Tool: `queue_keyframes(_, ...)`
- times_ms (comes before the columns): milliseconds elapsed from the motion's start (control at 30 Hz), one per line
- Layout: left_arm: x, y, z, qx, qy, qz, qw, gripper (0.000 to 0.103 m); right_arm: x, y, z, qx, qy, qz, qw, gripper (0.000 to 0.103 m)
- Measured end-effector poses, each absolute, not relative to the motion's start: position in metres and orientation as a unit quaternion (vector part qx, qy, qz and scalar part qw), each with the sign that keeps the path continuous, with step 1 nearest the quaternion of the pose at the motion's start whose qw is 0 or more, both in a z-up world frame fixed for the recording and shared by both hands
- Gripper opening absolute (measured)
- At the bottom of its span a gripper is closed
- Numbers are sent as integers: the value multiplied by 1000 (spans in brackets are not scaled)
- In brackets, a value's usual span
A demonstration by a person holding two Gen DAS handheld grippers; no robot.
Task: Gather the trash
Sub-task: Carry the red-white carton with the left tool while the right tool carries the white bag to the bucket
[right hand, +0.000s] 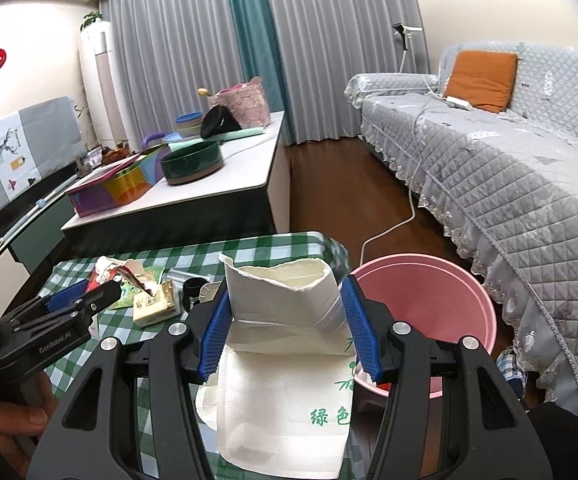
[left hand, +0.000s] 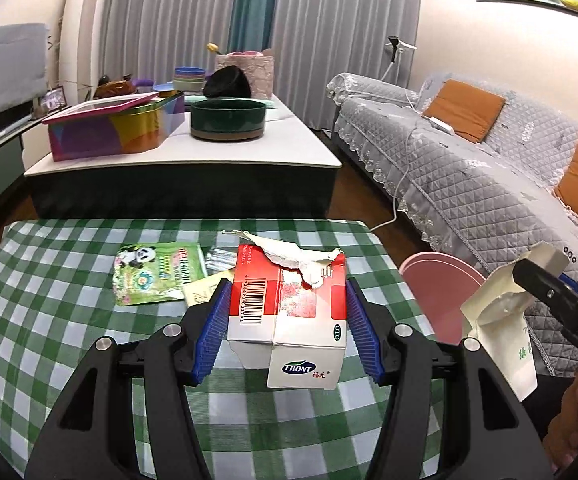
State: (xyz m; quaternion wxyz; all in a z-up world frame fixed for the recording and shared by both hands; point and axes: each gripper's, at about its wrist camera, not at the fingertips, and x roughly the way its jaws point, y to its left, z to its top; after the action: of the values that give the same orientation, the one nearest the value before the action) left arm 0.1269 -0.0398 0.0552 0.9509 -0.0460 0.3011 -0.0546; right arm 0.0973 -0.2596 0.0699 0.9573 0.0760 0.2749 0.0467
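My left gripper [left hand: 288, 328] is shut on a red and white medicine box [left hand: 289, 312] with a torn top, held just above the green checked table [left hand: 49, 340]. A white paper bag [right hand: 285, 300] with green print sits pinched in my right gripper [right hand: 285, 320], at the table's right edge beside the pink bin [right hand: 429, 300]. In the left wrist view the right gripper [left hand: 529, 272] shows at far right with the bag [left hand: 501, 320]. The left gripper [right hand: 89, 294] and its box [right hand: 105, 276] appear at the left of the right wrist view. A panda packet [left hand: 153, 272], silver foil [left hand: 221, 260] and a beige packet [right hand: 155, 304] lie on the cloth.
The pink bin [left hand: 441, 292] stands on the floor between the table and a grey quilted sofa [right hand: 509, 184]. Behind is a low white table [left hand: 249, 148] with a colourful tin [left hand: 113, 128] and a dark green bowl [left hand: 228, 120]. A hand [right hand: 9, 420] holds the left gripper's handle.
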Motion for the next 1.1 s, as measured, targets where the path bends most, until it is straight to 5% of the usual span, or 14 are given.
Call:
queue_keyframes(500,135,-80,49,-35,309,-83,947,55,103,-307,70,104,268,-1,958,55)
queue_keyframes(767,147,-98,41,-37,319,-97,942,39,111,-337,62,123,275,-34,953,55)
queue_keyframes(1100,159,-79,29,-58,340,-75,936,39,113,-352,55,140,282,-49,948,55)
